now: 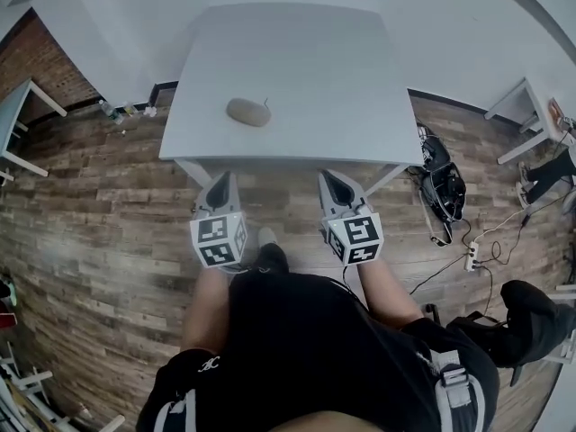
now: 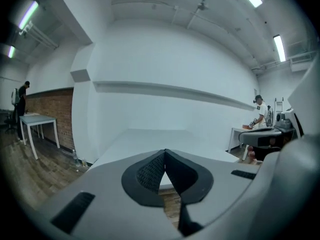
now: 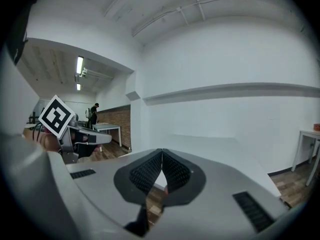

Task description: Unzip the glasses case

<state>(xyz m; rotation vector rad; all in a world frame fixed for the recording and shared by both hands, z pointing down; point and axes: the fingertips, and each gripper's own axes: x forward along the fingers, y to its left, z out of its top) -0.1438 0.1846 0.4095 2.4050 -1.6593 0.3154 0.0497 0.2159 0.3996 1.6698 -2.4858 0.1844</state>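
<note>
Currently pre-contact. Off the table's (image 1: 306, 61) front edge hang the left gripper (image 1: 221, 184) and right gripper (image 1: 335, 184), both pressed together and empty. To do it well, cross that edge and spread both. Left pins the glasses case (image 1: 247, 112) flat, right pinches the tab (image 1: 266, 104) and drags along the seam, not upward. Case lies on the table's left half near the front edge, long axis along that edge. Tab pokes out at its right end, likely the zip pull, too small to confirm.

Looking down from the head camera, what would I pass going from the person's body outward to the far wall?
Black top → left tool and right tool, side by side, both closed and empty → near edge of the white table → glasses case lying on it → white wall.
</note>
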